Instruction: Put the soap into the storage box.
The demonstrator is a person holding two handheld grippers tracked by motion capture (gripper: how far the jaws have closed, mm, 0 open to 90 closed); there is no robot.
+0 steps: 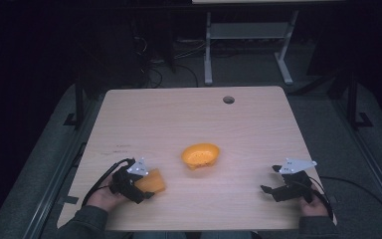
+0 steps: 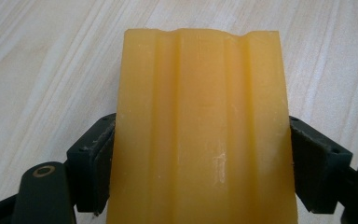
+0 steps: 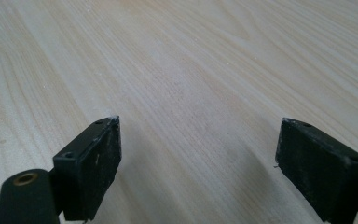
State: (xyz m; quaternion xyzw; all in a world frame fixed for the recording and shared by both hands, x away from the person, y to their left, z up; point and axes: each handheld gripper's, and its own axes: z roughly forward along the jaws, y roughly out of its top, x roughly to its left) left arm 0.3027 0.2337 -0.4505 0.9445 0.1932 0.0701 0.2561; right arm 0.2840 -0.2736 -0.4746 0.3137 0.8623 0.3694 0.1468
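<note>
Two orange things: one bowl, one ridged block clamped in left gripper.

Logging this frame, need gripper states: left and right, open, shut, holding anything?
Left gripper: shut on the ridged yellow-orange block, jaws pressing both its sides.
Right gripper: open, nothing between its jaws, wooden table beneath.

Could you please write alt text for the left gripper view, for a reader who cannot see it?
A translucent orange-yellow ribbed plastic piece is clamped between the two black jaws of the left gripper, rising up the frame's centre. Behind it lies the pale wood-grain table.
</note>
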